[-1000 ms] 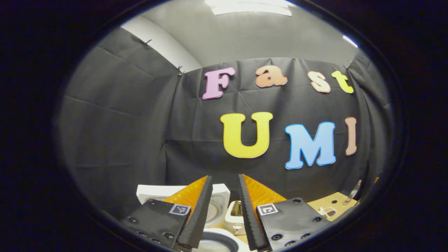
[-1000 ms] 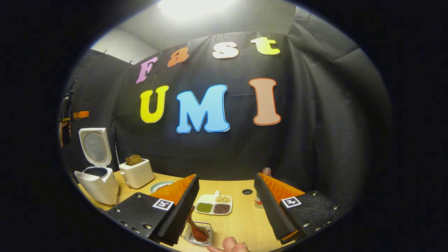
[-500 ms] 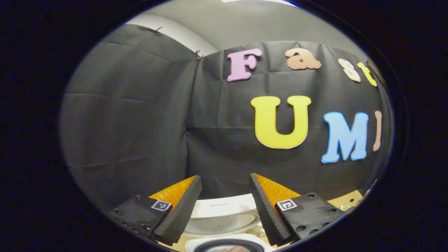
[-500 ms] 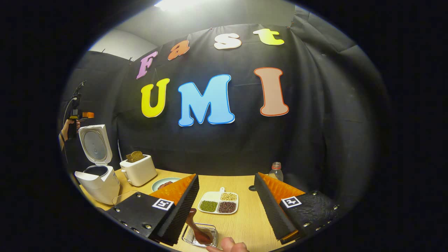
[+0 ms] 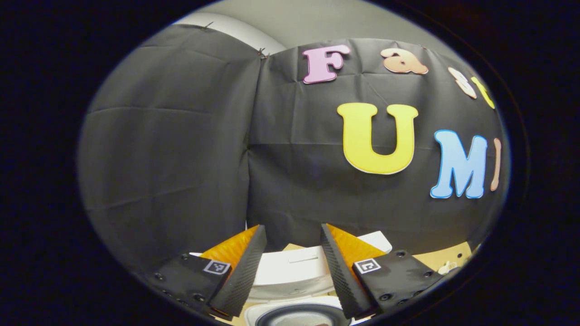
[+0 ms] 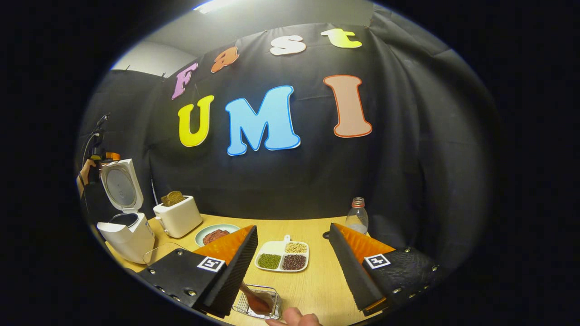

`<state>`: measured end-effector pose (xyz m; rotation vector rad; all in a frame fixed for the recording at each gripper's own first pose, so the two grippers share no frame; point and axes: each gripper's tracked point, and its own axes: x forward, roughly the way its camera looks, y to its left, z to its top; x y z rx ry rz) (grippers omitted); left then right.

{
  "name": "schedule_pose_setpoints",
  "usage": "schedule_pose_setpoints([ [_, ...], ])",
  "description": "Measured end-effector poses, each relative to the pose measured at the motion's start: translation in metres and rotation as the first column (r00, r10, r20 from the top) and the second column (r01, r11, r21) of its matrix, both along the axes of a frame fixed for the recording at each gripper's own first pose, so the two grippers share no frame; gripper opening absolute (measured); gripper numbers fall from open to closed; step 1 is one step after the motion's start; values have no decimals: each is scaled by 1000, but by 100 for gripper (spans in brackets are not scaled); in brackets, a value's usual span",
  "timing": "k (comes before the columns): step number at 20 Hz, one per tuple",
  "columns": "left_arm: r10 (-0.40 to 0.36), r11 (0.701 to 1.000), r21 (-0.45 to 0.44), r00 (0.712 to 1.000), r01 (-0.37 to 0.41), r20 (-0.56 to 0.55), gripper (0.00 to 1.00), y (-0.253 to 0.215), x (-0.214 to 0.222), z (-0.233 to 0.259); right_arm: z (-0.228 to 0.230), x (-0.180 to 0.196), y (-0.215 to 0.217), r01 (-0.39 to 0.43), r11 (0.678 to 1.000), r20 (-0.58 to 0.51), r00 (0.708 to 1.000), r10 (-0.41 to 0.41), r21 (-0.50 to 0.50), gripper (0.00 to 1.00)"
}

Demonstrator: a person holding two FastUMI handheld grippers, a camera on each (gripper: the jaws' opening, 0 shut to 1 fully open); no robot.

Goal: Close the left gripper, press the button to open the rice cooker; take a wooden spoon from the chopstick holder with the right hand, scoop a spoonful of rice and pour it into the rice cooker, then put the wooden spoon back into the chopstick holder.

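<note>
In the left gripper view, the left tongs (image 5: 290, 271) are spread apart and hold nothing, hovering above the white rice cooker (image 5: 294, 290), whose lid (image 5: 299, 269) stands open over the dark inner pot. In the right gripper view, the right tongs (image 6: 292, 271) are wide apart and empty above the desk (image 6: 317, 290). Below them, a wooden spoon (image 6: 254, 299) rests in the wire chopstick holder (image 6: 272, 304). The open rice cooker (image 6: 124, 228) sits far left beside a toaster (image 6: 178, 217); a divided dish of grains (image 6: 282, 256) lies between the tongs' fingers.
</note>
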<state>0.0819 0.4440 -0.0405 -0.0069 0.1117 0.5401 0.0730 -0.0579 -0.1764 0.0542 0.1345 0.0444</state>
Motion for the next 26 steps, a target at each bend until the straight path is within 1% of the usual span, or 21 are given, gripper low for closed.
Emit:
schedule_pose_setpoints([
  [2,-4,999,32,1000,4,11,87,-10,-11,-3,0,-4,2,-7,1000,5,1000,7,1,96],
  [5,-28,997,75,998,24,55,87,-35,-35,-7,-4,-12,7,-28,1000,2,1000,28,-3,96],
  [8,-42,995,92,997,37,60,84,-63,-60,-22,-3,-20,9,-38,999,4,999,38,4,96],
  [9,-47,995,89,997,42,55,83,-73,-70,-30,-1,-24,10,-34,999,11,999,34,7,96],
  [11,-60,996,74,997,57,45,86,-90,-90,-45,7,-36,17,-49,998,32,998,48,25,96],
  [12,-70,995,67,997,68,34,87,-99,-97,-53,11,-43,19,-55,998,45,998,54,25,96],
  [14,-88,995,56,996,87,11,87,-113,-108,-68,20,-53,20,-50,999,75,996,49,11,96],
  [17,-105,992,77,994,104,15,87,-124,-122,-83,32,-65,21,-47,999,102,994,45,17,96],
  [19,-111,992,62,994,110,17,78,-130,-127,-94,34,-71,20,-40,999,112,993,38,14,96],
  [20,-118,992,50,993,117,15,83,-133,-130,-102,34,-74,18,-36,999,114,993,35,10,96],
  [22,-135,990,32,991,135,8,82,-139,-136,-115,35,-81,20,-36,999,112,993,35,7,96],
  [23,-140,990,30,990,139,7,87,-141,-138,-120,37,-84,19,-36,999,115,993,34,8,96],
  [25,-156,987,34,988,156,2,87,-143,-141,-129,39,-88,21,-38,999,117,992,37,11,96],
  [26,-167,986,21,986,167,-4,78,-145,-143,-138,38,-89,22,-42,999,114,993,40,14,96],
])
